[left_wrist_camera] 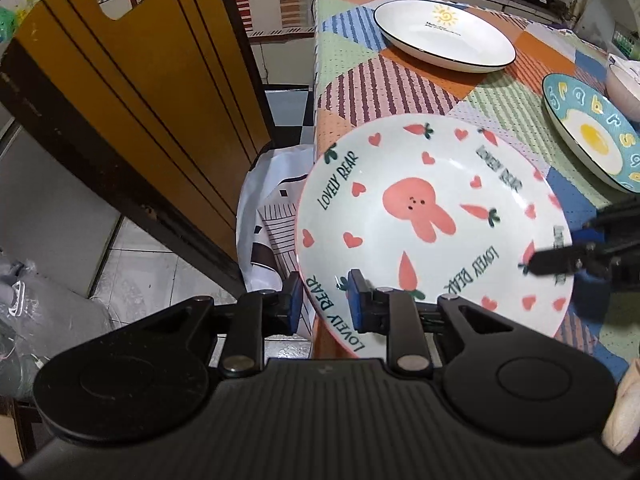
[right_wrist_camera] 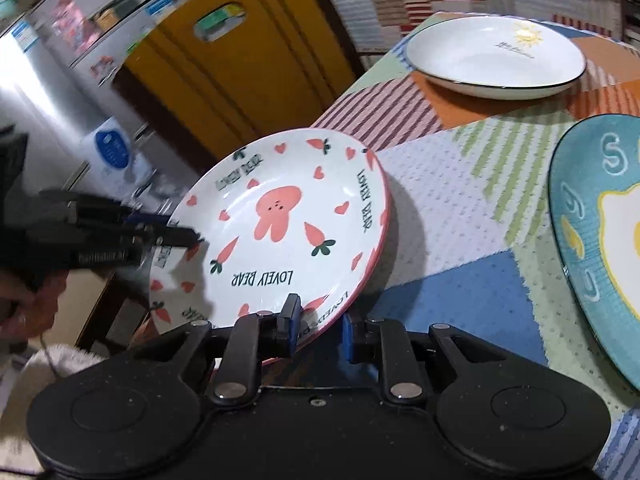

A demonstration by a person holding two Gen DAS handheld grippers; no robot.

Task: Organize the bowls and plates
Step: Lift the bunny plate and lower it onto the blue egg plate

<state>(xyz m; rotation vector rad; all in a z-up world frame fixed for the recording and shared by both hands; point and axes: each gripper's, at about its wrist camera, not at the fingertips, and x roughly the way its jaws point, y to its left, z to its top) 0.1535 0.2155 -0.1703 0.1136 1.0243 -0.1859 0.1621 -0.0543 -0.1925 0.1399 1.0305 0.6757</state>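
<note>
A table (left_wrist_camera: 472, 92) under a patchwork cloth of striped and plain patches fills the right of both views, with a mustard-yellow chair back (left_wrist_camera: 132, 92) standing just beside its left edge; a steel-fronted fridge (right_wrist_camera: 52, 92) shows behind the chair in the right wrist view; on the cloth, a white plate with a sun motif (left_wrist_camera: 444, 34) sits at the far end and a blue plate with a fried-egg picture (left_wrist_camera: 588, 132) lies toward the right, both well apart from the near corner; the rabbit plate (left_wrist_camera: 432, 216), white with a pink rim, hearts, carrots and the words LOVELY BEAR, sits tilted at that near corner, part of it hanging past the table edge; the left gripper (left_wrist_camera: 325, 304) has its jaws narrowed onto the plate's near rim, one blue pad on each side of it; the right gripper (right_wrist_camera: 318, 326) clamps the opposite rim the same way, one finger above the rim and one beneath.
</note>
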